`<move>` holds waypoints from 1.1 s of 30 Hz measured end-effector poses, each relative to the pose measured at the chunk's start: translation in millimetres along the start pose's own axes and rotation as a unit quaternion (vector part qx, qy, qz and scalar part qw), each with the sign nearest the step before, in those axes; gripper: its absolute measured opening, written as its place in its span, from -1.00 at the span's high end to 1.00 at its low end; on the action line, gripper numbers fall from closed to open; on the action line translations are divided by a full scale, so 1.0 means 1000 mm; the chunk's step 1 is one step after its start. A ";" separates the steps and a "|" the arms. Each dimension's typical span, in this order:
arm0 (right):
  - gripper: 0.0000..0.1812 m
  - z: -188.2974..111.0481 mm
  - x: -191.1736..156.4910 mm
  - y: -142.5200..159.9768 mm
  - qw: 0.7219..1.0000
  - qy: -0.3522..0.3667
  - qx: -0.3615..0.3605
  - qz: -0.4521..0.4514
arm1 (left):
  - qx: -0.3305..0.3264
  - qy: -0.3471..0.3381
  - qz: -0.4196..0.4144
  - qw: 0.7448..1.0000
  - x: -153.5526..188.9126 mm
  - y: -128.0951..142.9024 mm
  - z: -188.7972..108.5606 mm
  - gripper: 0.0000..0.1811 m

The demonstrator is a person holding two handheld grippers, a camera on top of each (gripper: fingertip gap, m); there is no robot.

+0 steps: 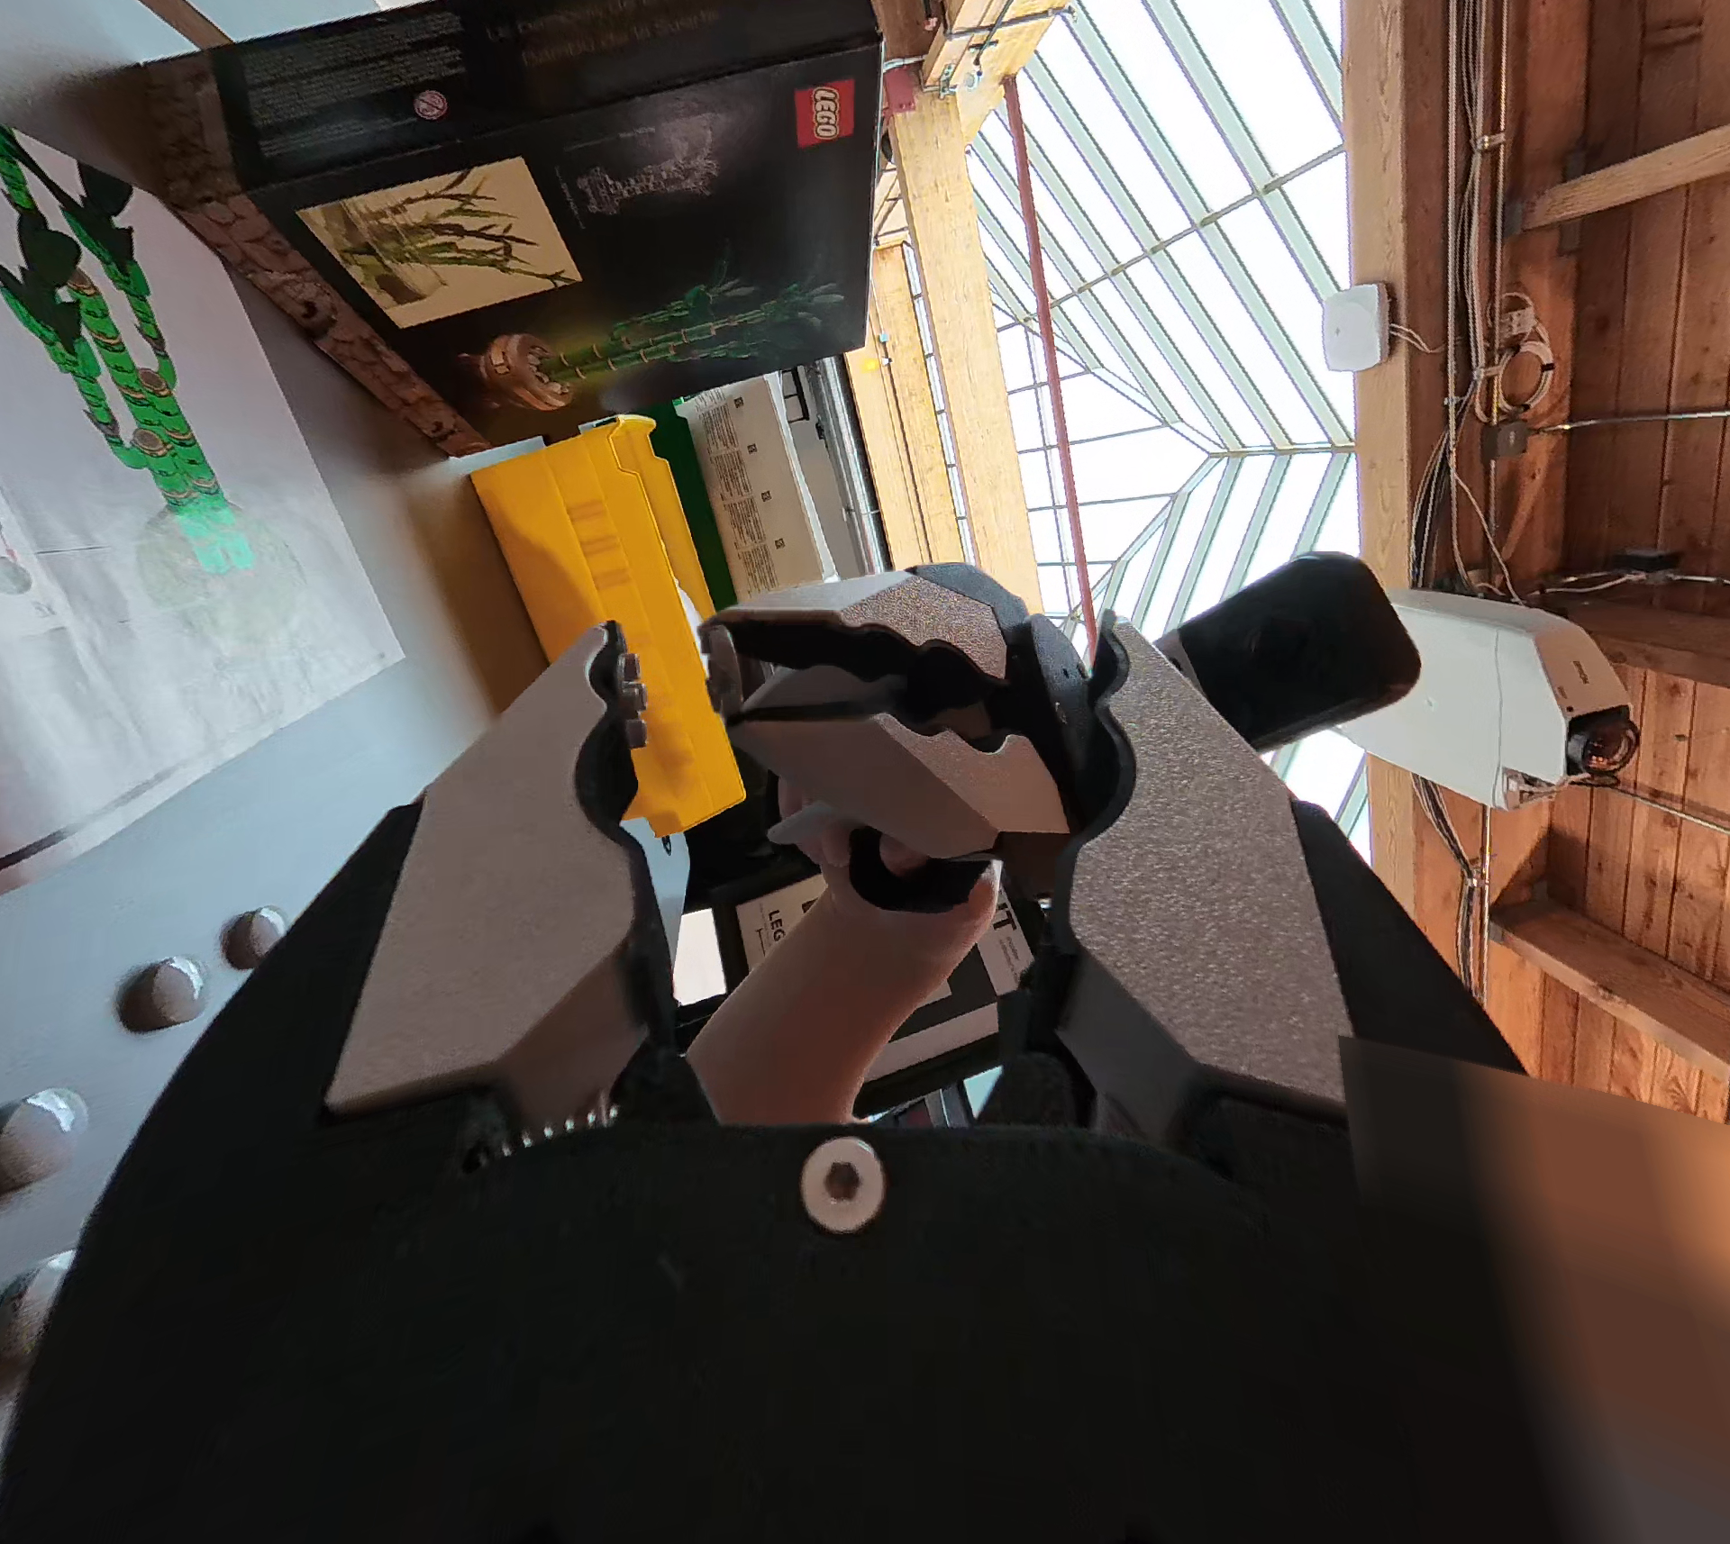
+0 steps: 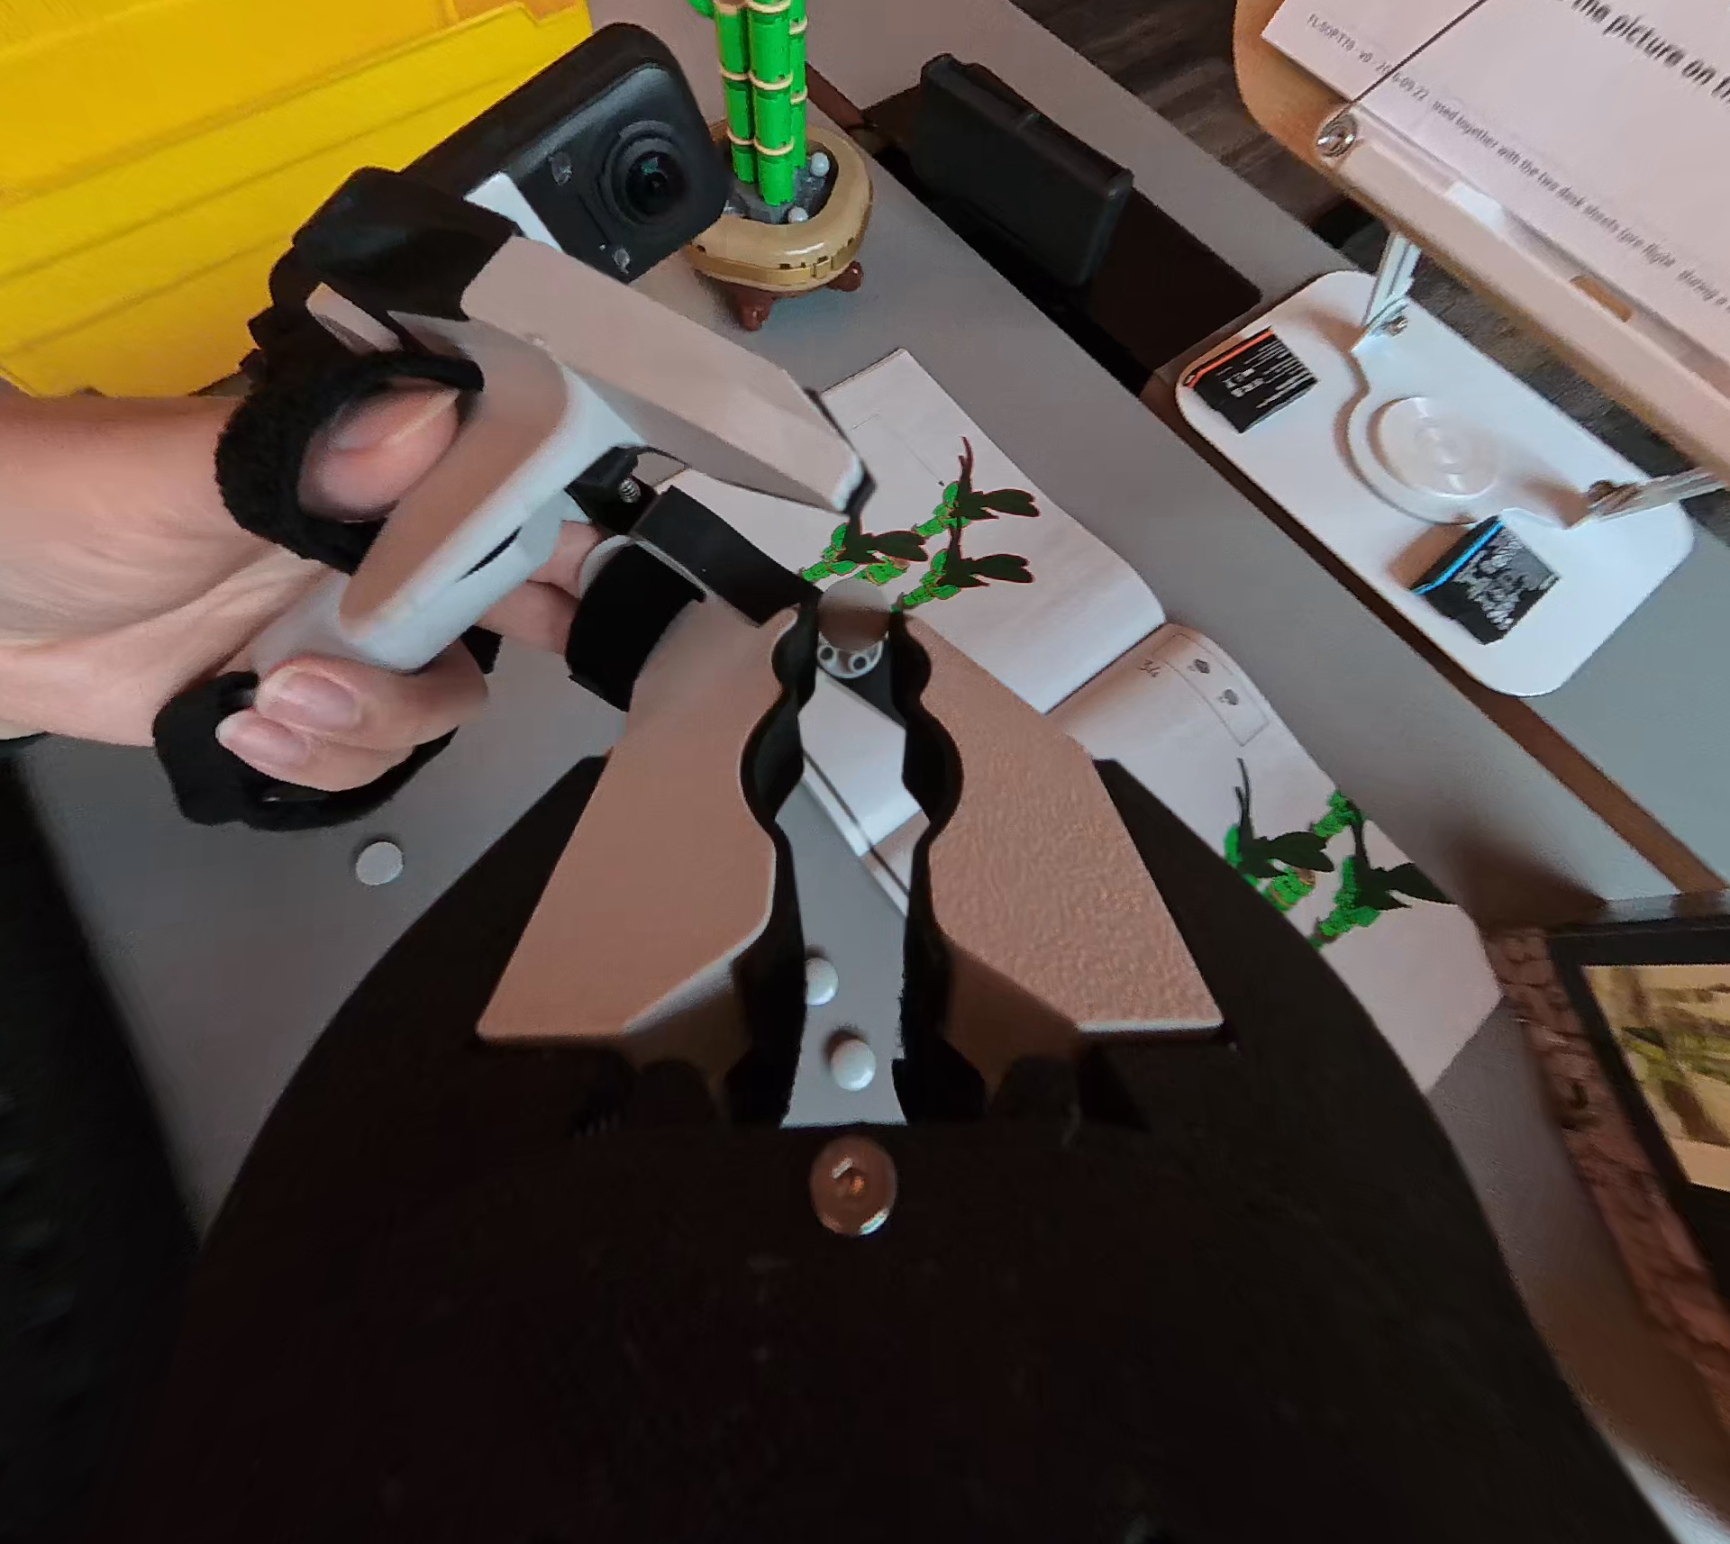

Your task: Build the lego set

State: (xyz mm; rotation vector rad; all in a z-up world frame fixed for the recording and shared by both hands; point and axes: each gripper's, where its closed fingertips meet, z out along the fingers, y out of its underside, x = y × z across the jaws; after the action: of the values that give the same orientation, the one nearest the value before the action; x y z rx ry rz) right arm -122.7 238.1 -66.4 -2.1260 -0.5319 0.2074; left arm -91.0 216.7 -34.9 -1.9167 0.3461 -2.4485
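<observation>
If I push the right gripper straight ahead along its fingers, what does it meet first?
Most likely the open instruction booklet on the table, just past the small grey round piece pinched in the right gripper. Depth is uncertain; the left gripper sits close alongside.

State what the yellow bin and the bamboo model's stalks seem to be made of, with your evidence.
Yellow bin: probably moulded plastic, with uniform colour, ribbed walls and a soft sheen.
Bamboo model: glossy plastic bricks, judging by the stacked green segments and tan rings.
</observation>
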 end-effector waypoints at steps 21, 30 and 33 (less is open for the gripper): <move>0.85 0.007 0.003 0.005 0.999 0.042 -0.025 -0.015 | 0.006 -0.002 0.006 1.000 -0.001 -0.003 -0.001 -0.04; 0.84 0.007 0.002 0.008 0.998 0.047 -0.036 -0.017 | 0.004 -0.004 0.013 1.000 0.000 -0.003 0.000 -0.06; 0.85 0.008 0.002 0.008 0.998 0.046 -0.038 -0.015 | 0.001 -0.007 0.016 1.000 0.000 -0.002 0.000 -0.08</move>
State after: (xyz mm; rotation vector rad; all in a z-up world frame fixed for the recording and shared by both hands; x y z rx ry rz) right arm -121.0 240.5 -77.4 -2.1876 -0.5247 0.0720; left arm -90.6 218.5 -34.5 -1.9108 0.3706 -2.4128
